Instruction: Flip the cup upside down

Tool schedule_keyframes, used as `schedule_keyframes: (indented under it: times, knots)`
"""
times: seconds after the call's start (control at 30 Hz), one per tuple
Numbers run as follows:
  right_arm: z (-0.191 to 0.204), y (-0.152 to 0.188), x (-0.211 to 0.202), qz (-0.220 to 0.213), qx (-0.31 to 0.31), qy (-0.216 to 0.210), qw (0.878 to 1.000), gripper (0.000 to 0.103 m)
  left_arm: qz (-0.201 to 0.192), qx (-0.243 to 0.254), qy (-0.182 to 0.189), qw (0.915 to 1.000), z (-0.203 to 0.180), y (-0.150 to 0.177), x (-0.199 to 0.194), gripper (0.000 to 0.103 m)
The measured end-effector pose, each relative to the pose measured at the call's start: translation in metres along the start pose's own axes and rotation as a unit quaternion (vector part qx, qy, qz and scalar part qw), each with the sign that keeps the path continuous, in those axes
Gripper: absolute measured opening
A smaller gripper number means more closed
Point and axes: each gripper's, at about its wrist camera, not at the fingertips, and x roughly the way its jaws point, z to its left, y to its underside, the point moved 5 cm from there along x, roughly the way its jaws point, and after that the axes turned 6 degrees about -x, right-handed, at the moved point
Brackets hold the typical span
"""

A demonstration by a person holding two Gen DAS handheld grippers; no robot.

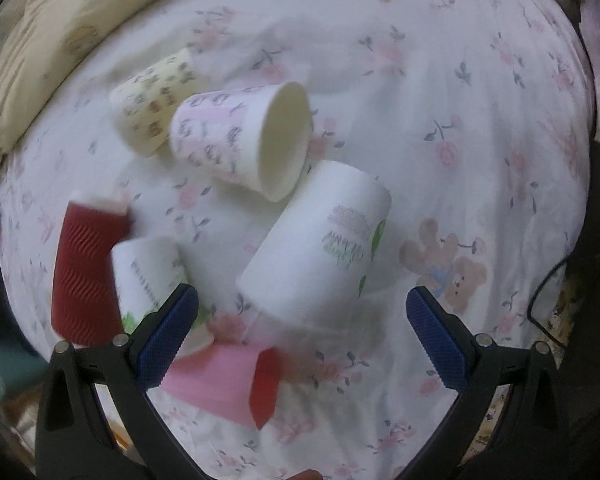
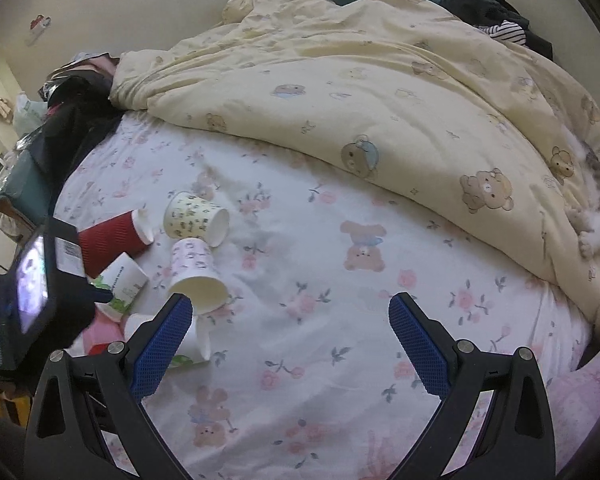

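Several paper cups lie on their sides on the floral bed sheet (image 1: 440,92). In the left wrist view a white cup with green print (image 1: 316,248) lies just ahead of my open, empty left gripper (image 1: 302,308). Beyond it lie a pink-print cup (image 1: 240,140) with its mouth facing right and a cream cup (image 1: 156,100). A red ribbed cup (image 1: 86,276), a white cup (image 1: 148,276) and a pink cup (image 1: 224,380) lie at the left. My right gripper (image 2: 290,312) is open and empty, to the right of the cup cluster (image 2: 196,272).
A cream bear-print duvet (image 2: 380,92) is bunched across the far half of the bed. Dark clothes (image 2: 72,128) lie at the bed's left edge. The left gripper's body with its screen (image 2: 32,284) shows at the left of the right wrist view.
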Motion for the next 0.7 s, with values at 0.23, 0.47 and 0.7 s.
schedule_keyframes:
  times: [0.23, 0.47, 0.7]
  knots:
    - [-0.009, 0.003, 0.007, 0.020, 0.024, -0.011, 0.999, 0.101, 0.019, 0.028, -0.004, 0.9994, -0.016, -0.012, 0.018, 0.103]
    - [-0.005, 0.004, 0.012, 0.029, 0.018, -0.011, 0.999, 0.101, 0.022, 0.027, -0.005, 0.9994, -0.017, -0.018, 0.029, 0.071]
    - [-0.005, 0.005, 0.015, 0.035, 0.029, -0.023, 0.999, 0.101, 0.001, -0.005, 0.038, 0.9993, -0.010, -0.010, 0.016, 0.059]
